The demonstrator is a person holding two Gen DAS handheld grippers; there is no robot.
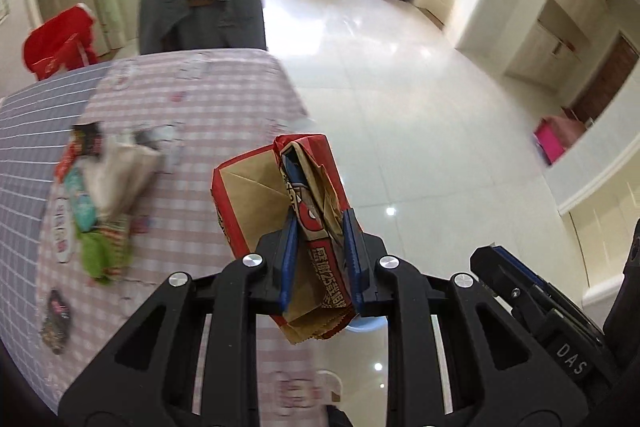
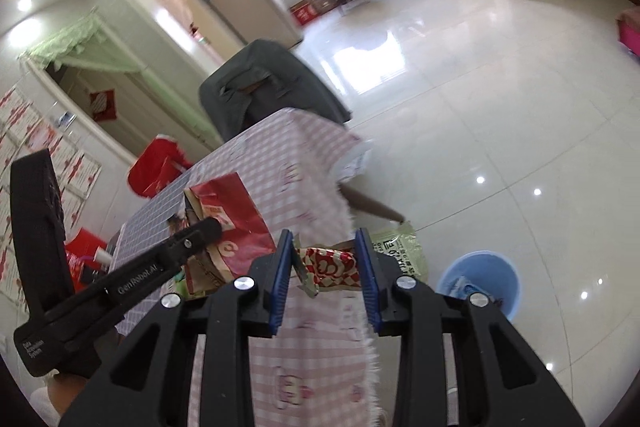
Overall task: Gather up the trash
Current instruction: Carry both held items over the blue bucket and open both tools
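Note:
My left gripper (image 1: 320, 227) is shut on a crumpled red and brown paper bag (image 1: 276, 195), held in the air over the table's right edge; the bag also shows in the right wrist view (image 2: 232, 223). My right gripper (image 2: 326, 259) is shut on a red and white checkered wrapper (image 2: 328, 265), with a pale green wrapper (image 2: 400, 247) hanging beside its right finger. A blue bucket (image 2: 480, 279) with some trash inside stands on the floor to the right of the table. More wrappers (image 1: 100, 187) lie in a pile on the table.
The table (image 1: 192, 99) has a pink checkered cloth and a blue grid mat on the left. A chair draped in grey cloth (image 1: 200, 7) stands at its far end. A red bag (image 1: 60, 43) sits beyond the table. Shiny tiled floor (image 1: 400, 87) spreads to the right.

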